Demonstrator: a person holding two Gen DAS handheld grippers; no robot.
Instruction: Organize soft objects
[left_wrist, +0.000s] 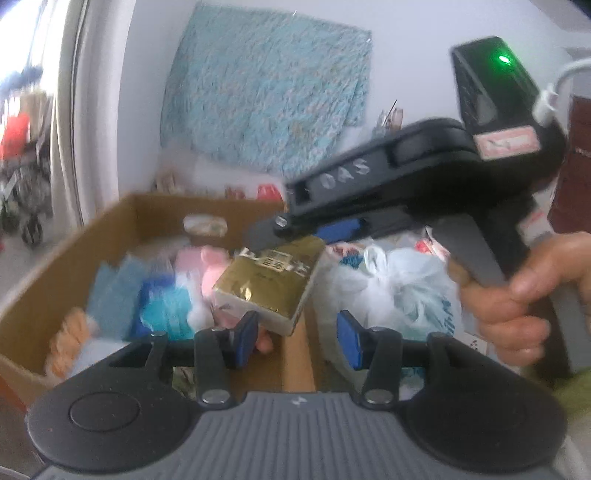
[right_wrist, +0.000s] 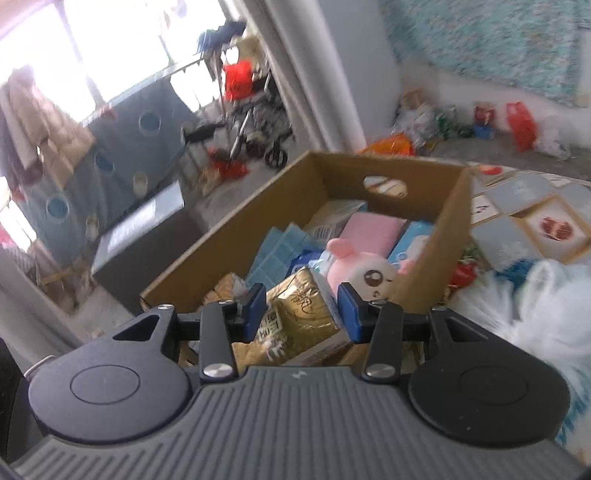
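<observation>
Gold pack (left_wrist: 267, 280), pinched in right tongs (right_wrist: 301, 314) above box (right_wrist: 236, 229), near the pink plush (right_wrist: 364, 273); left tongs (left_wrist: 297, 338) part open, empty; best lowered into the near free corner before release, clear of the rim.

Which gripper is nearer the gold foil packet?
Right. The right gripper has the gold foil packet between its fingers over the cardboard box; the left gripper sits below it, jaws empty.
</observation>
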